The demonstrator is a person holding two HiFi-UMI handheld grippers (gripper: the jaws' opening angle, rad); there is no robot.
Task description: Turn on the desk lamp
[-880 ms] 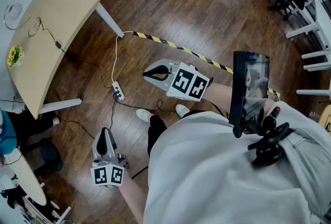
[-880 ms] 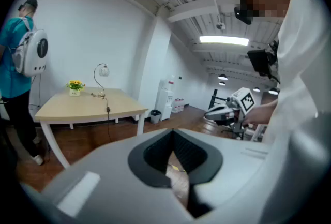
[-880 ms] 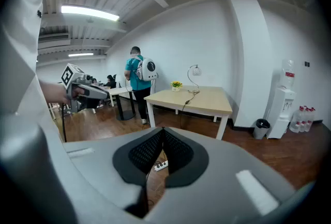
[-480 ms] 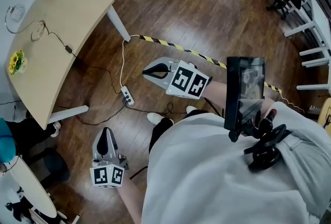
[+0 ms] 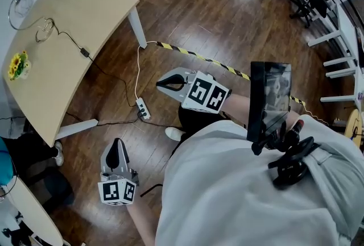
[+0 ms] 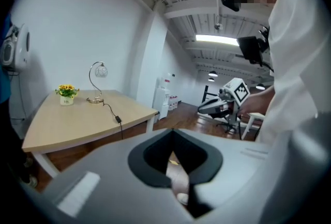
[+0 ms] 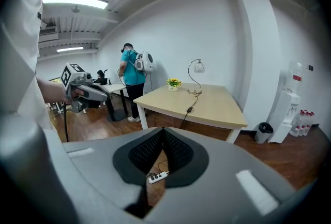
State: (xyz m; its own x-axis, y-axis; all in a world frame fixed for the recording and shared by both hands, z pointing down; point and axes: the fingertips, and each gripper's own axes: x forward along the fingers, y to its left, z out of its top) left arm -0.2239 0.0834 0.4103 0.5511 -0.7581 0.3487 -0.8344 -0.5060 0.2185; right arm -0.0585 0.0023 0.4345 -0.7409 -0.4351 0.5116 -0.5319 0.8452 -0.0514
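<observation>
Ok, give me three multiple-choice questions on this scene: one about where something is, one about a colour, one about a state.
1. Where does the desk lamp stand? A on the floor; B on the table, near the flower pot; C on a shelf.
2. What colour are the flowers? A red; B yellow; C white.
3. How are the left hand-held gripper and right hand-held gripper? A both shut, empty; B both wide open; C each holding a cord.
Answers: B, its base rests on the tabletop; B, the blooms are yellow; A, each gripper view shows jaws meeting, nothing between.
</observation>
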